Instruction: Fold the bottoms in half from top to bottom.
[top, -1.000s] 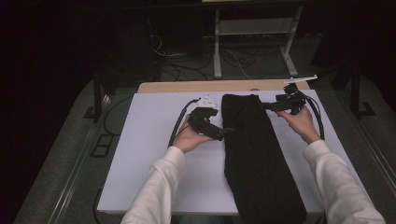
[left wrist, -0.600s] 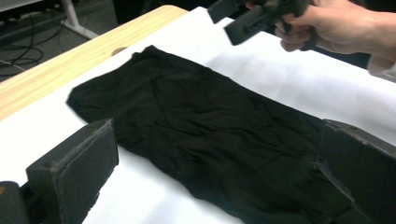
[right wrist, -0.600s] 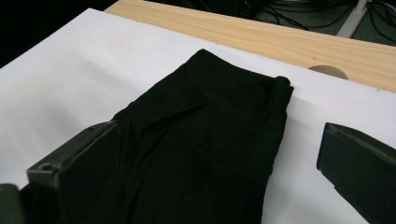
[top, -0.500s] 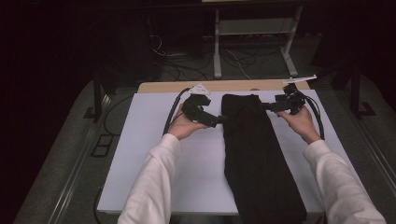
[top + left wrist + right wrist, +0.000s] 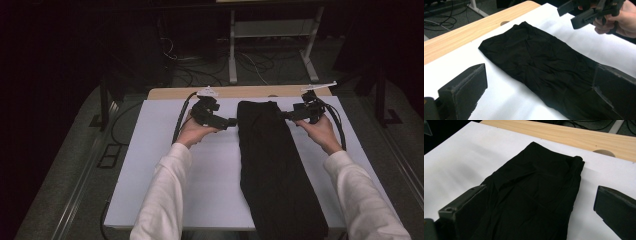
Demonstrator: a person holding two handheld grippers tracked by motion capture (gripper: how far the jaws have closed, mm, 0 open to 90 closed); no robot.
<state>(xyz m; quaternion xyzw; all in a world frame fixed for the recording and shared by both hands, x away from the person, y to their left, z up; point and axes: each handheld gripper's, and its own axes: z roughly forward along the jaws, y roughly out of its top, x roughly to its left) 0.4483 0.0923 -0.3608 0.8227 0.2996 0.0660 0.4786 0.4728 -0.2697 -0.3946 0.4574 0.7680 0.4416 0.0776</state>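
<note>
Flanking black cloth [image 5: 272, 165], hand-held grippers agape

The high view looks down and forward over the whole tabletop [image 5: 165, 165]. Each gripper view sits close behind its own tongs; both share the black cloth's [image 5: 541, 62] far end between them.

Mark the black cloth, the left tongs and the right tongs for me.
Black cloth [image 5: 272, 165]: high view, middle of the fabric.
Left tongs [image 5: 231, 121]: high view, between the tips, beside the cloth's left edge.
Right tongs [image 5: 284, 115]: high view, between the tips, at the cloth's right edge.
</note>
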